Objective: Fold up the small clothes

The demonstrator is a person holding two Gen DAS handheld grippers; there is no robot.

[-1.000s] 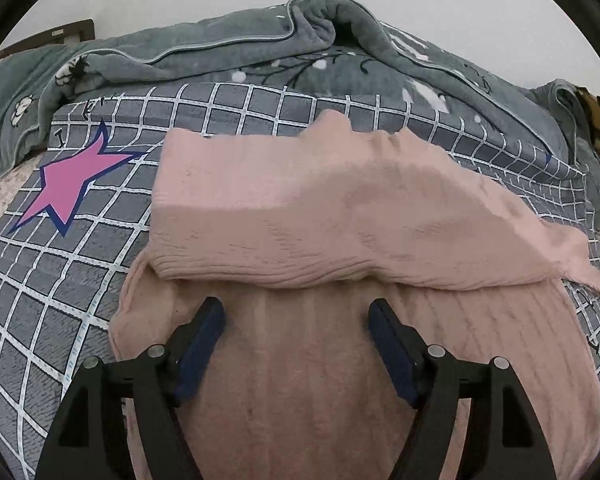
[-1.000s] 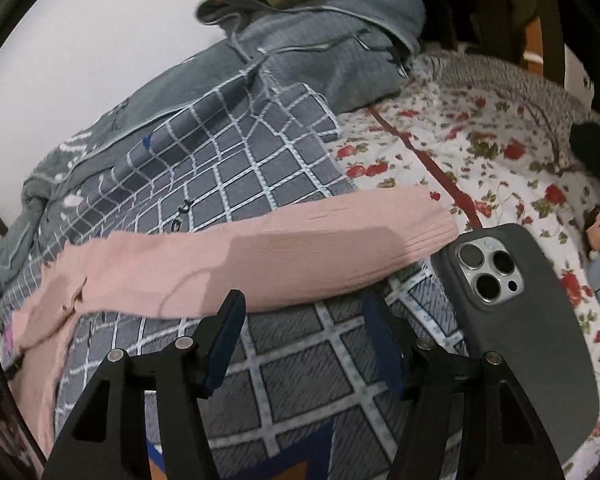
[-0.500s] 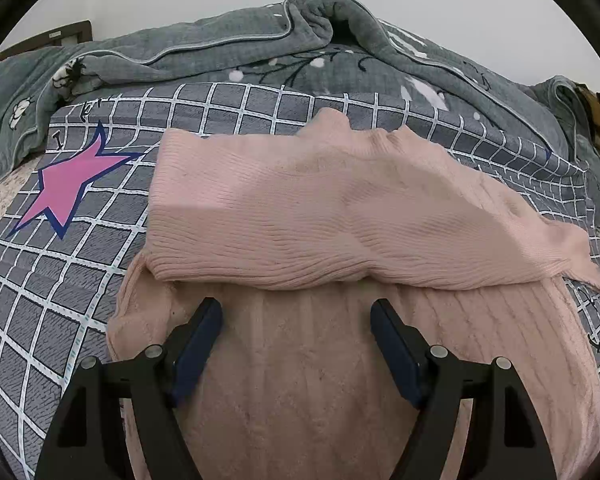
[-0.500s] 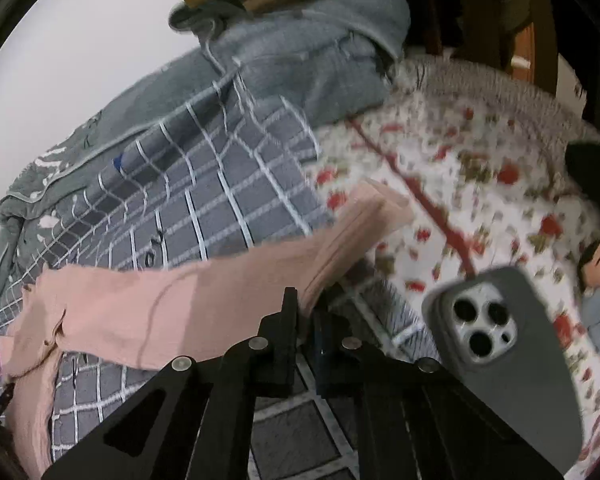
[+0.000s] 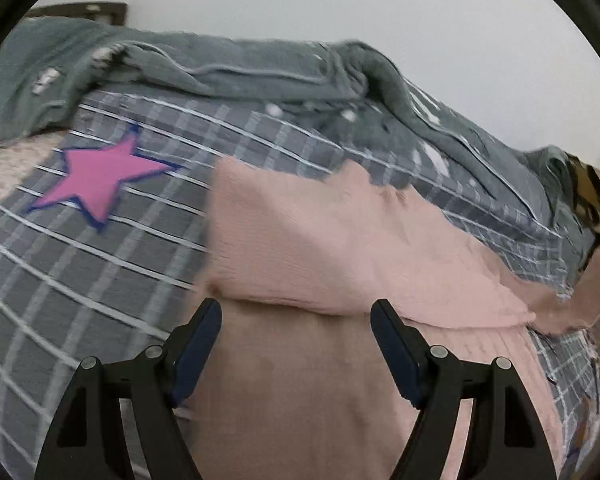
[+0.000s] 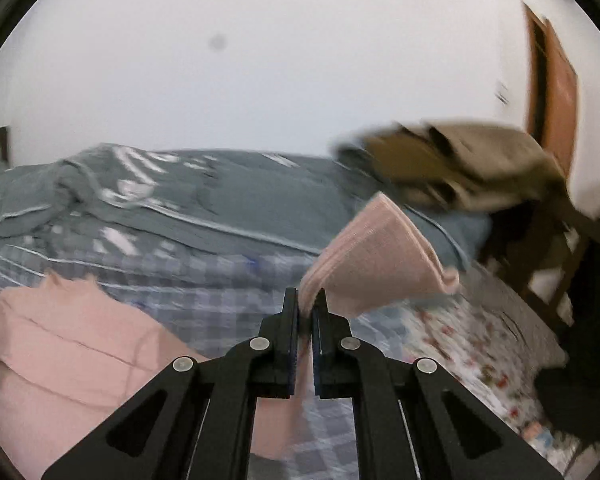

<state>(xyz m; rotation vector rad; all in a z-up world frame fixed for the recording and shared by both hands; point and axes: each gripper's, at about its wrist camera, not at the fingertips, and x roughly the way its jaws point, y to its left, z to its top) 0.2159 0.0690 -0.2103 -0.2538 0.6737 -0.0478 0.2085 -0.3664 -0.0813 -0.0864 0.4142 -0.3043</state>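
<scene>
Bed (image 5: 100, 280): spread with a grey checked cover crossed by white lines; floral sheet (image 6: 480, 344) lay bare along its right edge.
Wall (image 6: 260, 80): pale and plain, rose behind the bed; brown door (image 6: 556, 92) stood at the right.
Quilt (image 5: 228, 68): grey-green, lay bunched along the far side of the bed, against the wall.
Sweater (image 5: 320, 240): pink knit, lay flat on the checked cover, one sleeve already folded across the chest; lower body stretched toward the camera.
Lifted sleeve (image 6: 380, 260): other sleeve of the same sweater, raised off the bed, cuff fanned out upward and rightward in the air, blurred.
Brown clothes (image 6: 452, 160): heaped at the far right, on what looked like a wooden chair; could not tell the garment.
Star (image 5: 100, 176): pink patch edged in dark blue, printed on the cover left of the sweater, well apart from both claws.
Left claw (image 5: 296, 344): released, blue pads wide apart, hovered over the sweater's lower body just below the folded sleeve's edge; gripped nothing.
Right claw (image 6: 308, 304): clenched on the lifted sleeve, pink knit pinched between its black tips, held above the bed.
</scene>
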